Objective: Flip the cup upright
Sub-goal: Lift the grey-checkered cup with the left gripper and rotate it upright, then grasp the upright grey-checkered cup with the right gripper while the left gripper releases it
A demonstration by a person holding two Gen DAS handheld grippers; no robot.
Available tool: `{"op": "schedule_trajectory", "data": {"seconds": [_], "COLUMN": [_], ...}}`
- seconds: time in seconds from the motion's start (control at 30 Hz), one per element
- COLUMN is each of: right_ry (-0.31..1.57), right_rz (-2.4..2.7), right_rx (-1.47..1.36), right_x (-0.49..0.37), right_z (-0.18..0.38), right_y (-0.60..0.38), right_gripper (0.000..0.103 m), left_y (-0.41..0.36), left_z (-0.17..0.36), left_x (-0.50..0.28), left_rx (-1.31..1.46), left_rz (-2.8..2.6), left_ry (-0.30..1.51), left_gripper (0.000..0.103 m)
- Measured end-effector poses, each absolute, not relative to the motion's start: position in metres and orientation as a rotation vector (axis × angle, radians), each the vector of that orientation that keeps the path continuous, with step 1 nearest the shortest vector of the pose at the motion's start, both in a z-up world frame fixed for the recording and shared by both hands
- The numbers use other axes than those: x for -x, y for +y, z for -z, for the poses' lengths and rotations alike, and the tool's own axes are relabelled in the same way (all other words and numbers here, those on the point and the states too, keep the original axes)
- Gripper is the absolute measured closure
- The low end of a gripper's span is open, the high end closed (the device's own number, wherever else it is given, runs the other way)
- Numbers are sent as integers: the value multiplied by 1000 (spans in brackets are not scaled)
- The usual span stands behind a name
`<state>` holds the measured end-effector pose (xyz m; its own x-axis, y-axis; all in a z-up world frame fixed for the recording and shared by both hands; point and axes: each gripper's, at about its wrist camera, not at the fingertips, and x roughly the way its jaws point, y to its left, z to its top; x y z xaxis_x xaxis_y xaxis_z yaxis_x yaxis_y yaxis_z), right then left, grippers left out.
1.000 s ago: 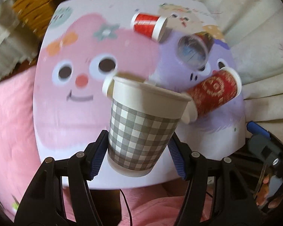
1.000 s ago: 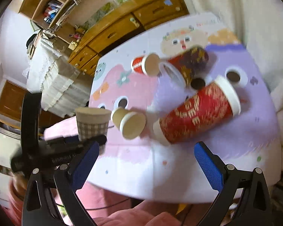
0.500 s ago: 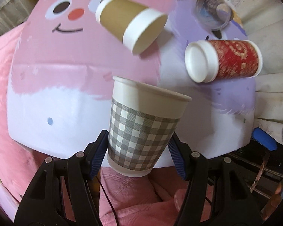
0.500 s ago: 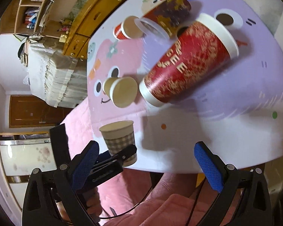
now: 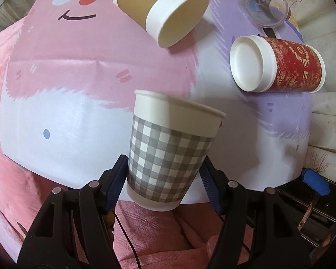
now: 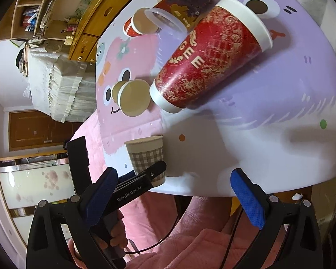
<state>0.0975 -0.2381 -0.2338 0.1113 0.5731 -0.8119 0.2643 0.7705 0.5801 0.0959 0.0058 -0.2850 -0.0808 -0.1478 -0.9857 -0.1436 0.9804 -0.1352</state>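
My left gripper (image 5: 163, 177) is shut on a grey-checked paper cup (image 5: 168, 152), held upright, mouth up, at the near edge of the cartoon-print table (image 5: 78, 121). The right wrist view shows the same cup (image 6: 146, 157) with its base at or just above the table's near edge, the left gripper (image 6: 154, 172) around it. My right gripper (image 6: 174, 186) is open and empty, in front of the table edge and to the right of the cup.
A brown cup (image 5: 161, 15) lies on its side on the pink part. A large red cup (image 5: 277, 63) lies on its side at right, a clear-lidded dark cup (image 5: 265, 5) beyond it. A small red cup (image 6: 138, 24) lies at the far end. Pink blanket (image 5: 159, 233) below.
My left gripper has carried the checked cup down and toward the table's near edge, still upright. The right gripper has closed in on the table, staying open.
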Motion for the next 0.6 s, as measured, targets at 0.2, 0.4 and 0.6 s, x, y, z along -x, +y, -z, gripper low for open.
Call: {"op": "schedule_trajectory", "data": {"seconds": [0.2,0.4,0.6], "right_ry": [1479,1486,1506], "right_rz": [-252,-263,-270], "right_rx": [-727,-737,-758], "right_x": [-98,-104,-111], "right_z": [234,235,242], "right_y": [-242,-232,-207], "right_gripper": [1,1,1], "left_y": [13,17,40], "left_z": [280,252,219], "left_x": [-105,-105,-98], "left_rx": [219,223,196], "left_rz": [15,70,58], "left_ry": [1674,1658,1573], "left_gripper": [28,26,26]}}
